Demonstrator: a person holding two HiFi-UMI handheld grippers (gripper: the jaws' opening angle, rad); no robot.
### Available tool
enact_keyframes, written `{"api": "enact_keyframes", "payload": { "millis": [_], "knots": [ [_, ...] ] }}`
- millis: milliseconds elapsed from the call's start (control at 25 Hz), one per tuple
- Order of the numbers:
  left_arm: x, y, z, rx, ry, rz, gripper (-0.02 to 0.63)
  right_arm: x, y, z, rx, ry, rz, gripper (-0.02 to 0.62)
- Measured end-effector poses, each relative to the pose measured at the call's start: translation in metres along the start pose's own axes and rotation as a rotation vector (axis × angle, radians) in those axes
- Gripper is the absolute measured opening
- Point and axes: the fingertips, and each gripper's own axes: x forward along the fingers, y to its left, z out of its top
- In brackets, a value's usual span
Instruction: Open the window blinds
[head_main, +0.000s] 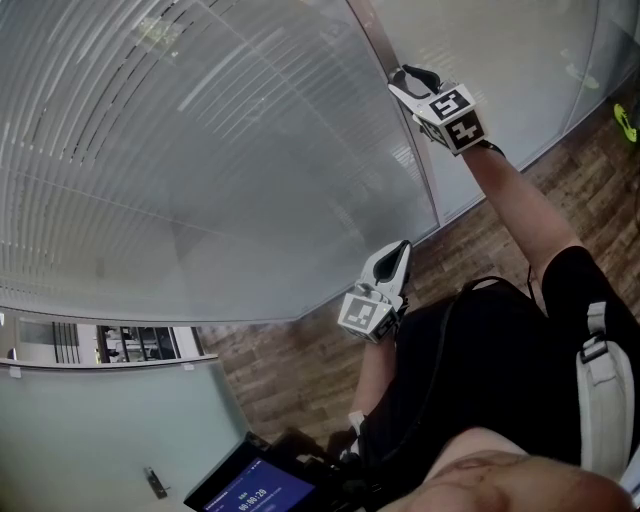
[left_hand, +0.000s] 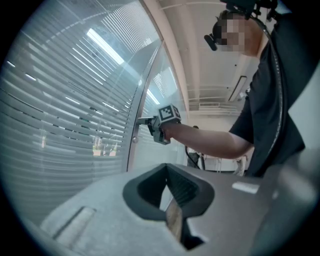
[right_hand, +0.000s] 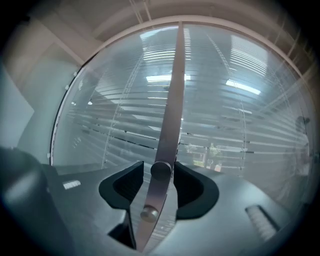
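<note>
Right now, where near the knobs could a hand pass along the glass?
Free: the glass panes on either side of the metal strip. Crowded: the strip's upper knob, standing between the right gripper's parted jaws, with the lower knob just below.

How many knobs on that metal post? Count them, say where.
2. One knob sits between the right tool's jaws; the other lies lower on the post. Others may be hidden.

Bright even indoor light, ceiling-lamp glare on glass (head_main: 200, 150), fisheye curvature, dark vignetted corners, blurred foreground
</note>
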Motion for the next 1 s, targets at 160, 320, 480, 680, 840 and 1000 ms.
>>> {"api": "enact_keyframes", "payload": {
  "millis": [160,320,480,680,840,1000],
  "knots": [
    [-0.002,-0.001,0.004,-0.006,0.007,0.001,0.002,-0.008,0.007,0.004,-0.246,0.022,-0.012,0.216],
    [0.001,-0.008,0.002,0.003,0.016,-0.016,0.002,-0.018,0.011,0.014,-0.553,0.066,-0.054,0.199],
    [0.004,-0.011,0.002,-0.004,0.022,-0.025,0.002,-0.013,0.012,0.009,-0.858,0.104,-0.063,0.199],
    [0.004,-0.011,0.002,-0.002,0.015,-0.025,0.002,-0.007,0.017,-0.002,-1.112,0.156,-0.060,0.199],
    [0.004,-0.009,0.000,-0.003,0.010,-0.019,0.002,-0.003,0.014,-0.006,-1.152,0.179,-0.064,0.199],
    [0.004,-0.004,-0.003,-0.001,0.001,-0.013,0.002,0.005,0.013,-0.009,-1.190,0.184,-0.061,0.178]
  ]
}}
